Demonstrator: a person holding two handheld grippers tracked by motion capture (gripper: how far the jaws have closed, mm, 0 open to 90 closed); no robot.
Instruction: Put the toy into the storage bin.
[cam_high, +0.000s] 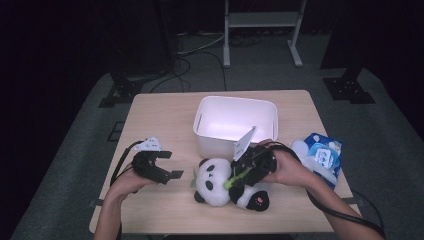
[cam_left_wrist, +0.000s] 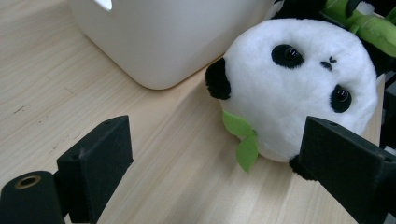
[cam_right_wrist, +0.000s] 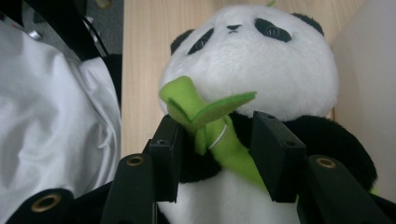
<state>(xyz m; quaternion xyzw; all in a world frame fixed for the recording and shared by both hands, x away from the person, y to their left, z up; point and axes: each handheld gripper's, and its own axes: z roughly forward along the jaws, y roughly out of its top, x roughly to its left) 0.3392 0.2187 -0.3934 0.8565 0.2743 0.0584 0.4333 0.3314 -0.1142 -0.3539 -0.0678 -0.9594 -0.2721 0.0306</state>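
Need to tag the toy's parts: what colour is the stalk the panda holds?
Bright green stalk on the panda; clearest in the right gripper view.

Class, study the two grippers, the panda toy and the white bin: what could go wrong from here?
1. The right gripper straddles the panda around its green bamboo stalk; closing might catch just the stalk, so the toy may dangle or slip.
2. The white bin stands very close; lifting could knock it.
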